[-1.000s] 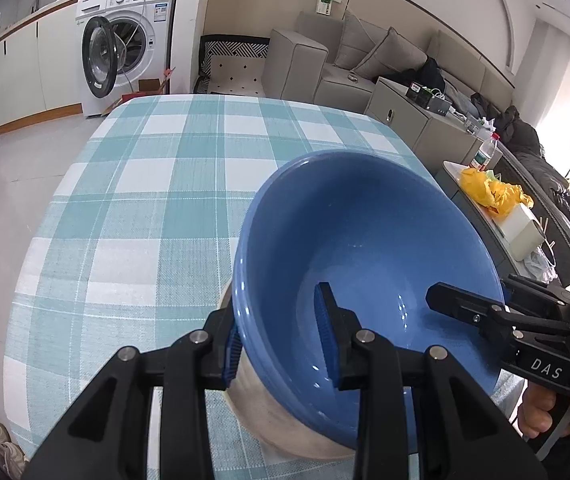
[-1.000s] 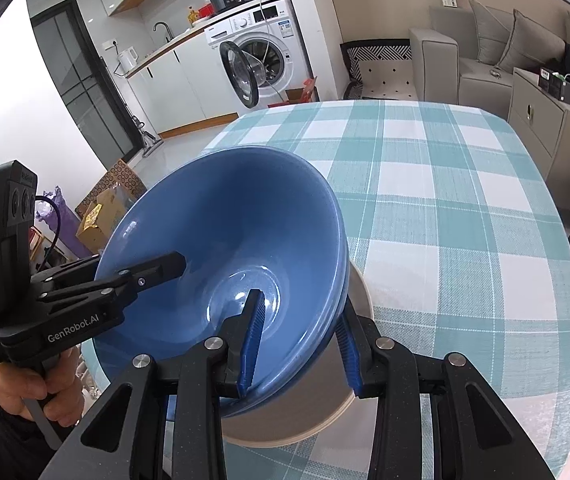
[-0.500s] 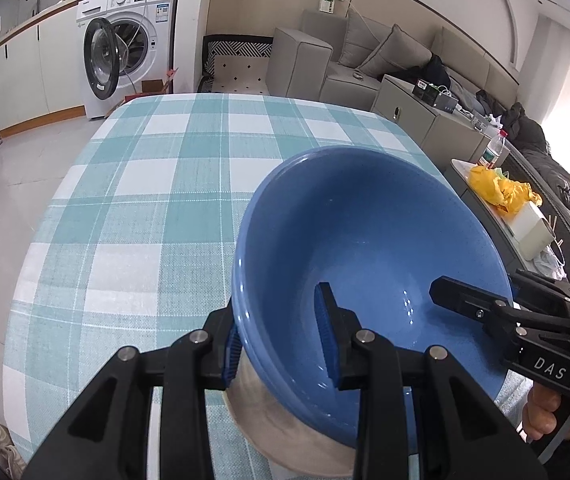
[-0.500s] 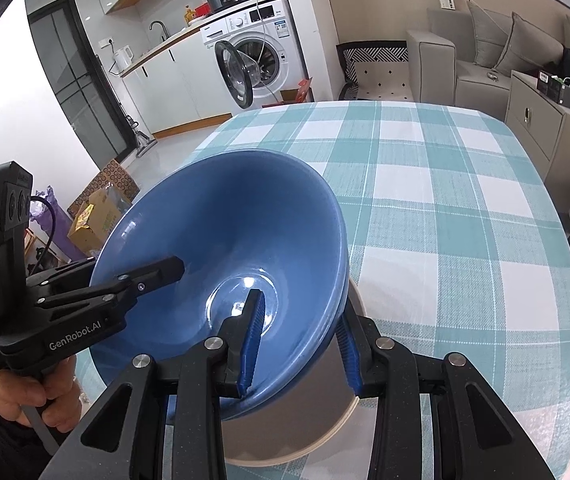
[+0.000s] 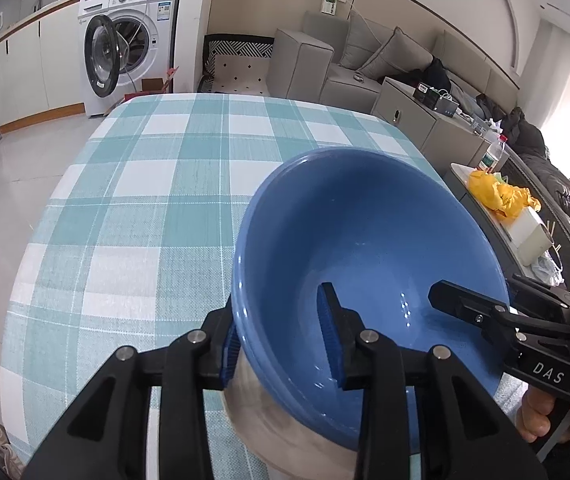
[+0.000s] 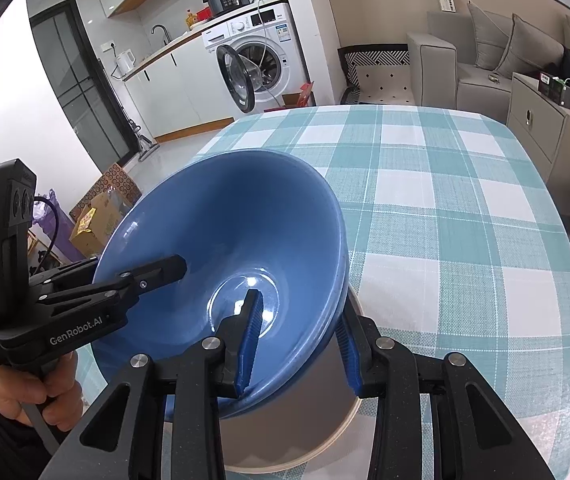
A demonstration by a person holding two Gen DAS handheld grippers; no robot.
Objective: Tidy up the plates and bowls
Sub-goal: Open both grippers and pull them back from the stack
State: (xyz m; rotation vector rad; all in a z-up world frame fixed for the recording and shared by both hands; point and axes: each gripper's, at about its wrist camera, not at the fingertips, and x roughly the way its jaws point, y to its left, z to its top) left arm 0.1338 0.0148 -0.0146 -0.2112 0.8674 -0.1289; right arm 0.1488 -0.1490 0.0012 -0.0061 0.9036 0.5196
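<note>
Blue bowl: the blue bowl (image 5: 365,240) is sitting tilted on a beige dish (image 6: 285,432), near the edge of the desk closest to the person; in the left wrist view it is filling the 4 o'clock part of the picture, in the right wrist view the 8 o'clock part.
Beige dish: it is lying flat on the desk, directly under the bowl, and is showing below the bowl at 6 o'clock in both views.
Left gripper: the left gripper (image 5: 279,320) is straddling the bowl's wall, one blue pad outside and one inside; its jaws have just been opening slightly with the wall between them, and I cannot tell whether the pads are pressing.
Right gripper: the right gripper (image 6: 299,312) is straddling the opposite wall, and its jaws are grasping the bowl, one pad inside and one outside under the rim.
Hands: the left hand (image 6: 33,396) and the right hand (image 5: 541,416) are each gripping a handle.
Desk: the desk (image 5: 145,220), covered in a teal and white check cloth, is stretching away toward 12 o'clock.
Room: a washing machine (image 5: 125,52) is standing with its door open at 11 o'clock of the left wrist view, and a grey sofa (image 5: 365,64) is standing at 1 o'clock.
</note>
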